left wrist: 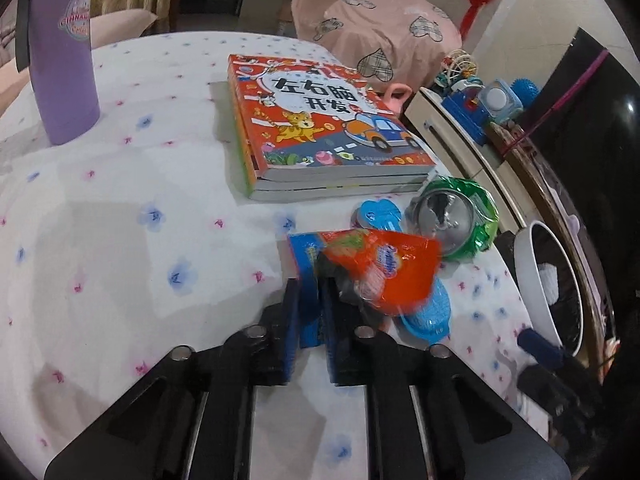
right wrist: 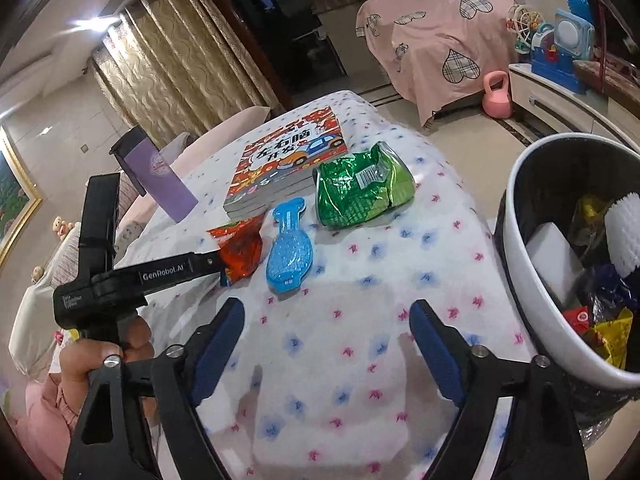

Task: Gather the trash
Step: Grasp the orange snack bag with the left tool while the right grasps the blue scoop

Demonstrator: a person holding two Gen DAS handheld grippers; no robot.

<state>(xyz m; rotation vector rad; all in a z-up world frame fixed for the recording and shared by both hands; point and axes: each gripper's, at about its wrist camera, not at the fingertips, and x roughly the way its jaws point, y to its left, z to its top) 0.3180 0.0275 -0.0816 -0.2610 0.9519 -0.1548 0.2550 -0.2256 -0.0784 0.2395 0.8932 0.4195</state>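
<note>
My left gripper (left wrist: 310, 292) is shut on an orange and blue snack wrapper (left wrist: 380, 268), held just above the floral tablecloth; it also shows in the right wrist view (right wrist: 240, 250), pinched by the left gripper (right wrist: 218, 262). A crumpled green wrapper (left wrist: 460, 216) (right wrist: 360, 188) lies by the books. My right gripper (right wrist: 326, 336) is open and empty above the cloth, next to the white trash bin (right wrist: 520, 280) that holds several wrappers. The bin's rim (left wrist: 532, 276) shows at the right in the left wrist view.
A blue plastic brush (right wrist: 290, 248) (left wrist: 428, 312) lies between the wrappers. A stack of children's books (left wrist: 320, 128) (right wrist: 284, 160) sits mid-table. A purple bottle (left wrist: 64, 56) (right wrist: 160, 176) stands at the left. A cabinet with toys (left wrist: 472, 108) is beyond the table's right edge.
</note>
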